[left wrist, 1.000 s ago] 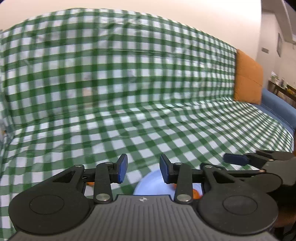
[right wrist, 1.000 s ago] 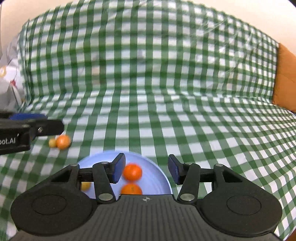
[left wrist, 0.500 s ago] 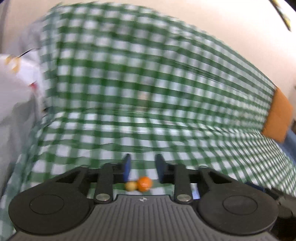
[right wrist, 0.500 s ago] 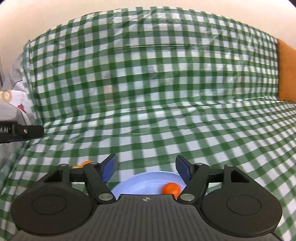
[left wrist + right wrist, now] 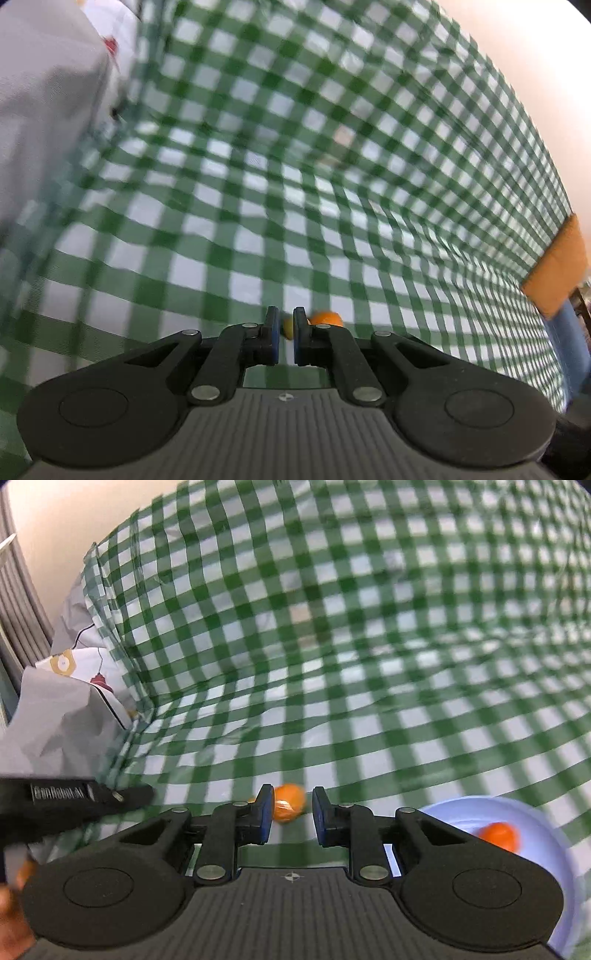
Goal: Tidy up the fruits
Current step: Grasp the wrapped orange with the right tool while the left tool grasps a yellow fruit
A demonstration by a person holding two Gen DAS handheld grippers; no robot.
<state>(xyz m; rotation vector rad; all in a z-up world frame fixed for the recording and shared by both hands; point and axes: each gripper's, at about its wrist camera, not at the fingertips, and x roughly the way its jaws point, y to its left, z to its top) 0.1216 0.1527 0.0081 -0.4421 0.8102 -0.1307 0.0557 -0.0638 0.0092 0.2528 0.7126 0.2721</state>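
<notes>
Two handheld grippers are closing in on small fruits lying on a checked cloth.

A green-and-white checked cloth [image 5: 369, 646] is covering the couch seat and back, with a crumpled pale sheet [image 5: 62, 716] bunching at its left end and an orange cushion [image 5: 554, 273] standing at the far right. A light blue plate [image 5: 532, 834] is sitting on the cloth at the lower right of the right wrist view, holding one orange fruit [image 5: 498, 834]. The right gripper [image 5: 293, 812] is pointing down at a loose orange fruit [image 5: 290, 805]; its jaws have just been closing, the fruit is lying between them, and whether the pads are pressing it cannot be told. The left gripper [image 5: 284, 334] has just been closing too, its fingers standing almost together with a small yellow fruit [image 5: 288, 328] in the narrow gap; blur is hiding any contact.
</notes>
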